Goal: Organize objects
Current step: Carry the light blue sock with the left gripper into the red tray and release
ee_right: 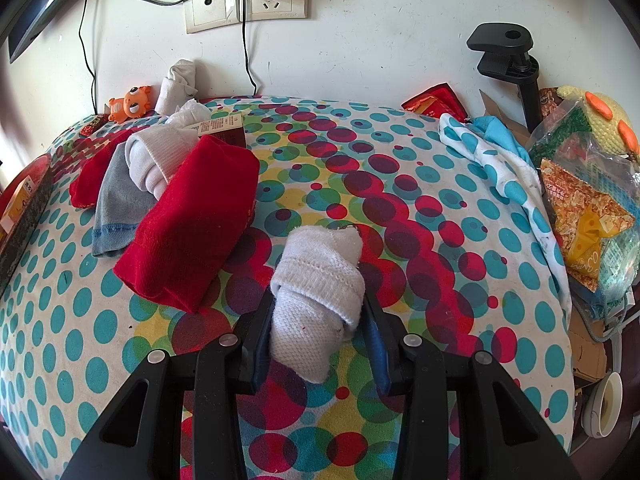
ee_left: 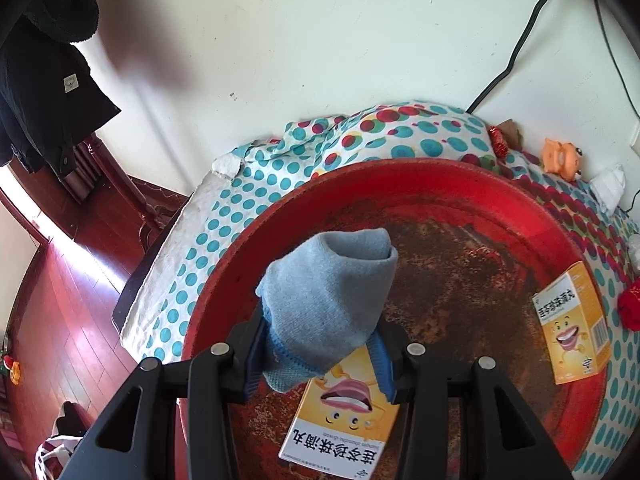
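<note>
My left gripper (ee_left: pixel 320 332) is shut on a grey-blue sock (ee_left: pixel 332 292) and holds it above a round red tray (ee_left: pixel 440 176) with a worn brown bottom. Two yellow medicine boxes lie in the tray: one (ee_left: pixel 344 412) under the gripper, the other (ee_left: pixel 572 324) at the right rim. My right gripper (ee_right: pixel 318 304) is shut on a rolled white sock (ee_right: pixel 316 280) just over the dotted tablecloth (ee_right: pixel 400 208). To its left lie a red sock (ee_right: pixel 196 220), a grey sock (ee_right: pixel 116 204) and a white sock bundle (ee_right: pixel 156 156). The tray's edge (ee_right: pixel 24 208) shows at far left.
An orange toy (ee_right: pixel 132 104) and another white sock (ee_right: pixel 180 76) sit by the wall. Snack bags (ee_right: pixel 588 208), a dotted cloth (ee_right: pixel 492 148) and a black clamp (ee_right: pixel 508 56) crowd the right side. Cables hang from wall sockets (ee_right: pixel 248 4). Red wood floor (ee_left: pixel 60 300) lies beyond the table's left edge.
</note>
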A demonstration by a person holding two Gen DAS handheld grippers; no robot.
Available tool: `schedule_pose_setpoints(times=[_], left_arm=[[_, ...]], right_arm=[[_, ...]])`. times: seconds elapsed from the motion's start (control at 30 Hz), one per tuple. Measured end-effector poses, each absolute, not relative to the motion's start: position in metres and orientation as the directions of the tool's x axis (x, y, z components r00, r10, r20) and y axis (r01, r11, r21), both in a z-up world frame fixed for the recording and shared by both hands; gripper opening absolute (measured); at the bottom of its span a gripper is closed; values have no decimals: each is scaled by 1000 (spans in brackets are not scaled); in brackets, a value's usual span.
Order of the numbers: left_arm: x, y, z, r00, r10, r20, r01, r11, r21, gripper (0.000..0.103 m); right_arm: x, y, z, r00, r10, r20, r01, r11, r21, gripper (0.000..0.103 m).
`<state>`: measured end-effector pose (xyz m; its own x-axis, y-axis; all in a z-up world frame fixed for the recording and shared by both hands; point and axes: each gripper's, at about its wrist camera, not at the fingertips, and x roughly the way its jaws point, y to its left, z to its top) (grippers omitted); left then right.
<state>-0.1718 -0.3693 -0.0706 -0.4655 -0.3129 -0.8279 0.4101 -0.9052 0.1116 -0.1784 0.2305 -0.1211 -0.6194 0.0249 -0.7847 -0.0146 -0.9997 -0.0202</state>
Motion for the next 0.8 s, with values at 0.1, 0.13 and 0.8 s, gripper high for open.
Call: schedule_pose_setpoints(times=[0.1,0.13,0.8], left_arm=[[-173,-372,-75,-463,-313,-829,417,-902,108,46],[-174,-372,-76,-461,-316,-829,419,-901,111,46],[-163,-379,-74,-468,-325,-822,436,-894,105,61]], right_arm=[[-178,231,-121,-619,25,-785,-15,-1000,-20,38],[-178,231,-121,-619,25,-785,-15,-1000,-20,38],[-179,232,-121,-619,26,-785,-16,-1000,-21,40]])
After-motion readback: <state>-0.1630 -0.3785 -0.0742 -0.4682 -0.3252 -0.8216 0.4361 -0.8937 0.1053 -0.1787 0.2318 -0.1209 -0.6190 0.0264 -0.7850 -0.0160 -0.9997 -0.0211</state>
